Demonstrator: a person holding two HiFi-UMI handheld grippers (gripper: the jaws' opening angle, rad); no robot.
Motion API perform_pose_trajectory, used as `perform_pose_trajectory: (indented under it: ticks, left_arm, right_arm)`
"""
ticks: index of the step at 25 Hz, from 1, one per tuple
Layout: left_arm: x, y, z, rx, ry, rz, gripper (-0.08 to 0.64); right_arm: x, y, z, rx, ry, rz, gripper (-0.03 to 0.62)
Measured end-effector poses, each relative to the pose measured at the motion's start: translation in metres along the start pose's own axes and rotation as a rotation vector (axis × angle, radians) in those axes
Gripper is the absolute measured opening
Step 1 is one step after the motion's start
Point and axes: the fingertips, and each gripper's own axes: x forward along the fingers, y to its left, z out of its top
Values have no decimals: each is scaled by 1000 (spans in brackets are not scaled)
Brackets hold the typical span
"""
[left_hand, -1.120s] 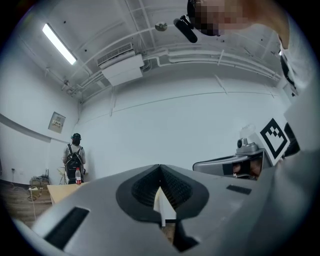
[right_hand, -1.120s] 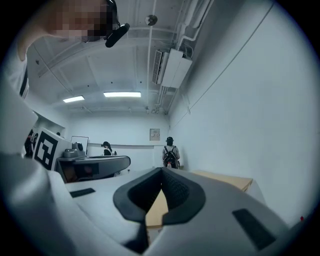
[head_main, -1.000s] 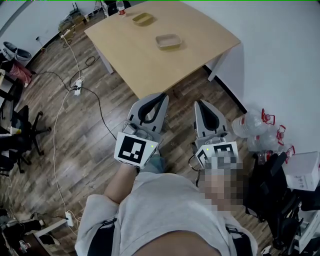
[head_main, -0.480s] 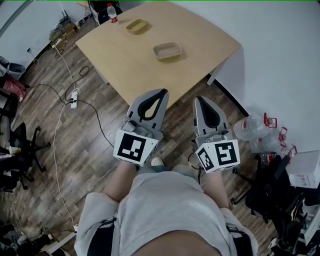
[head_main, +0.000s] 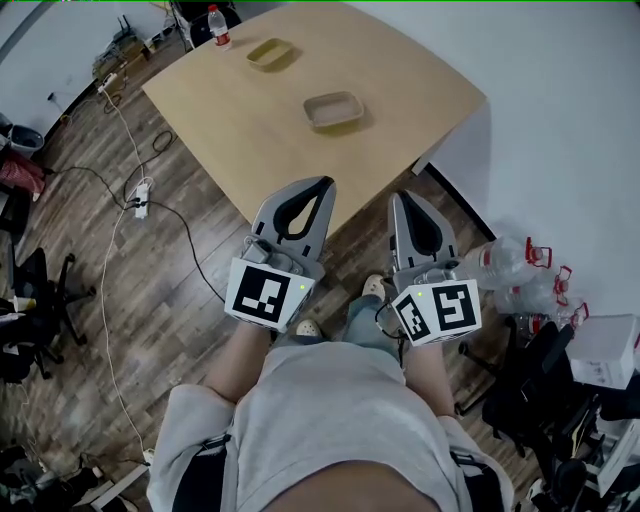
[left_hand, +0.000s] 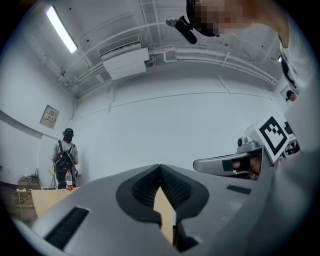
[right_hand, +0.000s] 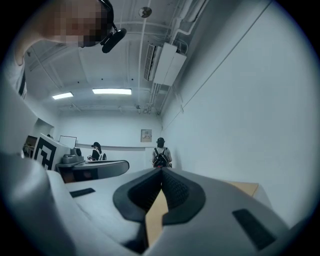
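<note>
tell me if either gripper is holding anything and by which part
Nothing is held. The left gripper and the right gripper each have their fingers closed together with nothing between them.

The left gripper (head_main: 322, 184) and right gripper (head_main: 397, 198) are showing pale grey with black-and-white square markers. The surface (head_main: 400, 80) is looking light tan, the near tray (head_main: 334, 108) beige, the far tray (head_main: 270, 52) yellowish, and the floor (head_main: 150, 290) dark brown planks.

Smooth matt wooden table (head_main: 250, 125), wood-plank floor (head_main: 180, 350)
</note>
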Motion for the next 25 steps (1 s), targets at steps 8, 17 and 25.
perform_pose_trajectory:
  ticks: [8, 17, 25]
  left_arm:
    - [67, 22, -11, 4, 8, 96, 14]
    - [135, 37, -27, 5, 35, 228, 15]
    - [178, 37, -39, 14, 21, 368, 15]
  right_arm:
    - [56, -57, 0, -3, 16, 87, 11]
    - [111, -121, 4, -3, 30, 216, 11]
    - [141, -167, -2, -13, 46, 346, 11]
